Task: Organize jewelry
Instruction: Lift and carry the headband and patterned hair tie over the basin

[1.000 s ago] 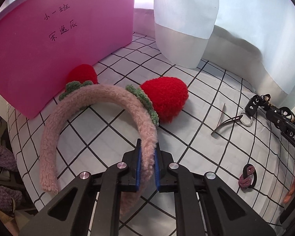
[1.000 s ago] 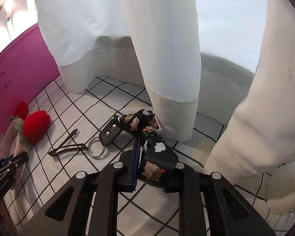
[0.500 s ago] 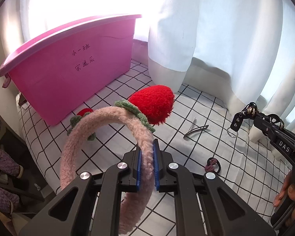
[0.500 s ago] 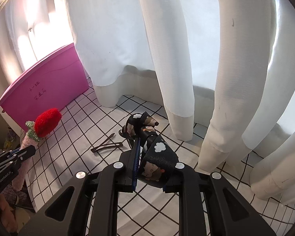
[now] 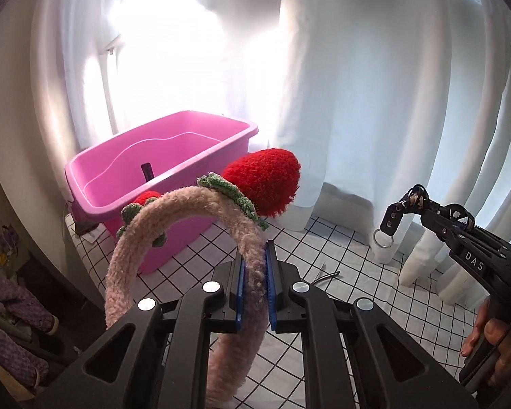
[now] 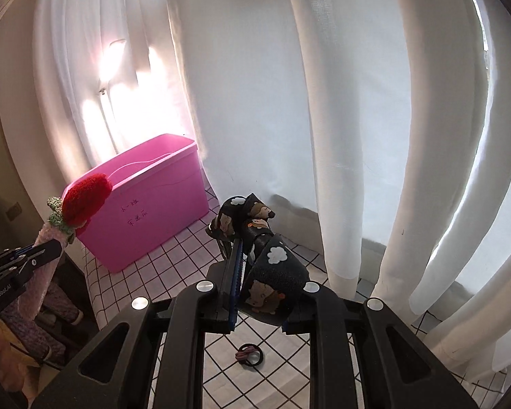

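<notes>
Pink fuzzy headband clamped in left gripper; right gripper pinches, seemingly, patterned strap.

We see a headband of fuzzy pink knit with shaggy red yarn strawberries, and a pink bin of smooth, faintly glossy plastic. The strap looks like matt printed cloth with a shiny metal ring. Our grippers are matt black plastic with bright metal screws, over a smooth checked tablecloth and sheer white curtains.
</notes>
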A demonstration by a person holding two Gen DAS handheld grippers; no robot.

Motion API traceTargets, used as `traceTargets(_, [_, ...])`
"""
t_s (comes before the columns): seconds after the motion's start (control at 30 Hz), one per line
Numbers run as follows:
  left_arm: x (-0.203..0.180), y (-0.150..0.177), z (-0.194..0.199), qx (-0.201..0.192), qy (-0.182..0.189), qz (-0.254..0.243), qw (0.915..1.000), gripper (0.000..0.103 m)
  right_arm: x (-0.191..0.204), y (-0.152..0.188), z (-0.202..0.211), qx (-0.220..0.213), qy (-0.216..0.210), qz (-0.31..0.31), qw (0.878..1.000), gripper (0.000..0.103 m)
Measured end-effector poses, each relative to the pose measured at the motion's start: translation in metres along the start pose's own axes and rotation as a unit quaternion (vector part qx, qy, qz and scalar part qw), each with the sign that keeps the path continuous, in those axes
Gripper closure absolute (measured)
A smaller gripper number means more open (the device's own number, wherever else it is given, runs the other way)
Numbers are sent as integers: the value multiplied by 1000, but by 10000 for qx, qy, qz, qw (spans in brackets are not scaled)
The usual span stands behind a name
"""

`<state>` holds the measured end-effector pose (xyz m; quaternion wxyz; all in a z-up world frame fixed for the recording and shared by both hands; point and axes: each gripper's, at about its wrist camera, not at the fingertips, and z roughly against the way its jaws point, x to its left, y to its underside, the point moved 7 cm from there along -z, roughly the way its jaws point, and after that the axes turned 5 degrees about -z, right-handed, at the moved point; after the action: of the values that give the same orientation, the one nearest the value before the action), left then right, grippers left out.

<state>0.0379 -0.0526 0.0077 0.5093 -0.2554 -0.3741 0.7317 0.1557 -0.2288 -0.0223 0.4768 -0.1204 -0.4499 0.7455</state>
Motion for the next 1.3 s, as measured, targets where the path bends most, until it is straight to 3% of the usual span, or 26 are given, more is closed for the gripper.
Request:
traceTargets(0.17, [11,-27,25,-418,-267,-148,9987,92,28,-24,9,-248,-272,162,9992,86])
traceTargets(0.4, [39,-53,39,-657,-477,-158,9966,92,66,-49,6,-458,-615,348,9964,86])
traceTargets(0.67, [92,-84,25,-864,-330,-213,9955,92,130,-81,-26,-650,-699,487,9942,86])
traceTargets(1.03, [177,-134,-51,-733,275,-497,9957,91,215,-124,-127,-332,-445,229,9982,86])
traceTargets(1.3, [214,-138,-129,-21,803,-649,9946,91,248,-130,-207,300,-115,267,9991,86])
